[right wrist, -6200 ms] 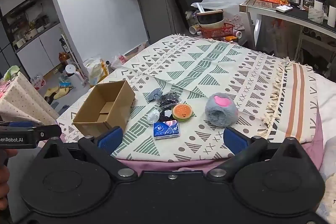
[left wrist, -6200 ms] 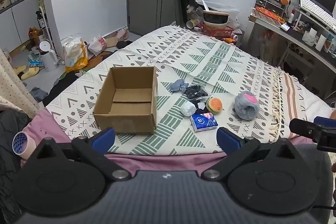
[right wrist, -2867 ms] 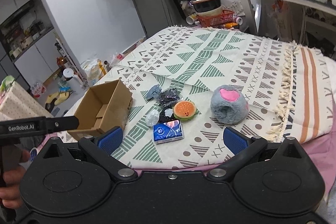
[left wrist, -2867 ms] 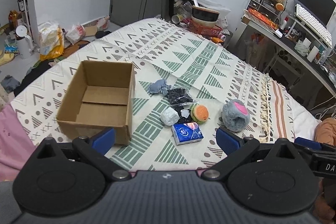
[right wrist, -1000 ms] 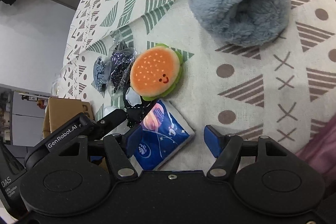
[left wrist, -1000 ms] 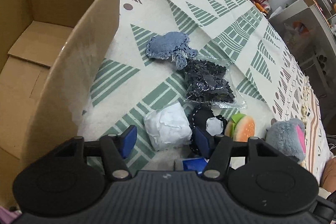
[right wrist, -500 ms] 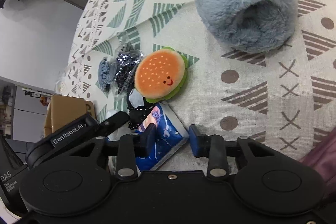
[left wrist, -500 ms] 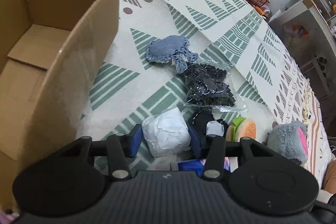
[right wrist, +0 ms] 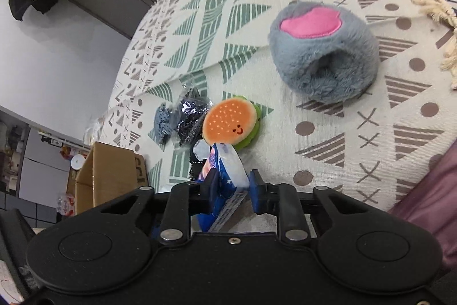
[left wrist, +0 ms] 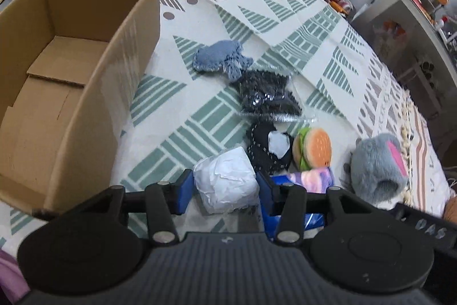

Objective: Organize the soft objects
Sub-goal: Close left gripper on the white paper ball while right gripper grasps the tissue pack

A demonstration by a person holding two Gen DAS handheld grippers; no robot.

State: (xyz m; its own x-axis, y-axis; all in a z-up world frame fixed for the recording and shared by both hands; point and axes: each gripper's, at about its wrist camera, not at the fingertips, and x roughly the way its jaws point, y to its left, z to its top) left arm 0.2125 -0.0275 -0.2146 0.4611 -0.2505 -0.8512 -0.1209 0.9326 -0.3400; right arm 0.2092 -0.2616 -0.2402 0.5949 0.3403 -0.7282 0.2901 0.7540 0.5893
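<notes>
Your left gripper [left wrist: 225,192] pinches the white crumpled bundle [left wrist: 227,185] on the patterned blanket [left wrist: 285,30], right of the open cardboard box [left wrist: 71,70]. Your right gripper [right wrist: 232,186] clamps the blue tissue pack [right wrist: 224,176], just below the burger plush [right wrist: 231,123].

the box [left wrist: 85,70] at the left is matt brown corrugated cardboard. the bedspread [left wrist: 285,27] is woven matt cloth with a tasselled fringe. the white bundle [left wrist: 225,185] looks like crinkled paper. the blue tissue pack [right wrist: 225,176] is glossy plastic film. the burger toy [right wrist: 231,123] is smooth plush; the grey toy [right wrist: 322,53] is long shaggy fur. the dark packet [left wrist: 268,96] sits in shiny clear wrap.
</notes>
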